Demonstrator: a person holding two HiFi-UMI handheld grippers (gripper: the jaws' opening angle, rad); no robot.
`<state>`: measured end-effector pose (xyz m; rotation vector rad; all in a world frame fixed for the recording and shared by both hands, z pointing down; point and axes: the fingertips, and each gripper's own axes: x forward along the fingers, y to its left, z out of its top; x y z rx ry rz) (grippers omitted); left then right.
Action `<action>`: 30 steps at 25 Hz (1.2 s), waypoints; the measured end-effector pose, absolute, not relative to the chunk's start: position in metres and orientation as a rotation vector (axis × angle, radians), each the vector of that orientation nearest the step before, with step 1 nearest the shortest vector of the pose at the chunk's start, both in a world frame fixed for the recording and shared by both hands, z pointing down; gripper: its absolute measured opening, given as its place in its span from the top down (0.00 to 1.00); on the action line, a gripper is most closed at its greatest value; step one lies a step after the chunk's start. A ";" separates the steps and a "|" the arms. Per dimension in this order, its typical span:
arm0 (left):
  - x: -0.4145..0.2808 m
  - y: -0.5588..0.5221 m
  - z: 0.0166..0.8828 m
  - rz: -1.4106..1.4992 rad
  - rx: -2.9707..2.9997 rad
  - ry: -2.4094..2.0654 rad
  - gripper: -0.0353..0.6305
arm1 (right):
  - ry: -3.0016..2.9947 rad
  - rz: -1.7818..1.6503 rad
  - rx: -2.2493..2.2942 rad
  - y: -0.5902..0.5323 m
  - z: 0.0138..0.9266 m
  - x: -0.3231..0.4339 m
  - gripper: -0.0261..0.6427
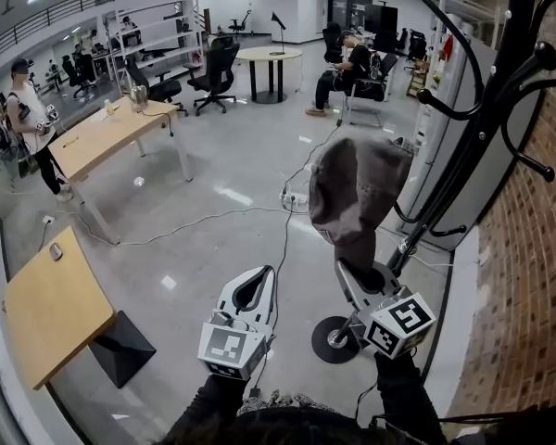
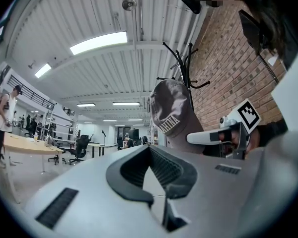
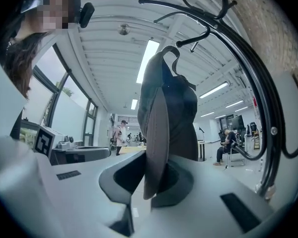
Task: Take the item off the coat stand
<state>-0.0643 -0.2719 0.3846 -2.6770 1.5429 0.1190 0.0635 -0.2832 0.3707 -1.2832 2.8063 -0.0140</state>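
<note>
Over the floor, head view: cap [image 1: 357, 193] was held by its brim in right gripper [image 1: 360, 274], clear of every hook, just beside the coat stand [image 1: 463, 170] pole.
Idle side: left gripper [image 1: 262, 274] had tips together, nothing between them, near the right one.
Surroundings: cable [image 1: 287, 235] ran across the floor toward stand base [image 1: 335, 339]; desk [image 1: 51, 309] sat well to the left; brick wall [image 1: 537, 248] stood behind the stand.
Left gripper view: jaws were pinched on air; cap showed against the brick, right gripper reaching it from the side.
Right gripper view: jaws were clenched on brim [image 3: 156, 148], edge-on, crown standing above them; hooks [image 3: 201, 37] arched overhead and to the right.
Task status: looked done bar carrying it off.
Risk 1: thin edge-on grip; a jerk could let the brim slide out.
Risk 2: a swing right could catch the crown on the lower hooks or the pole.
Risk 3: cable and base underfoot, trip hazard when stepping away.
In the way: only the stand itself, on the right.
</note>
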 end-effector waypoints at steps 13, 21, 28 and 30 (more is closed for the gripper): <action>-0.058 -0.265 0.389 0.082 -2.696 1.519 0.94 | 2.776 -0.094 -1.340 -0.263 0.403 0.077 0.91; -0.049 -0.268 0.391 0.068 -2.694 1.511 0.94 | 2.766 -0.113 -1.363 -0.257 0.413 0.086 0.91; -0.046 -0.266 0.391 0.065 -2.694 1.503 0.94 | 2.769 -0.100 -1.369 -0.250 0.418 0.090 0.91; -0.043 -0.266 0.390 0.066 -2.691 1.501 0.94 | 2.773 -0.090 -1.374 -0.249 0.419 0.094 0.91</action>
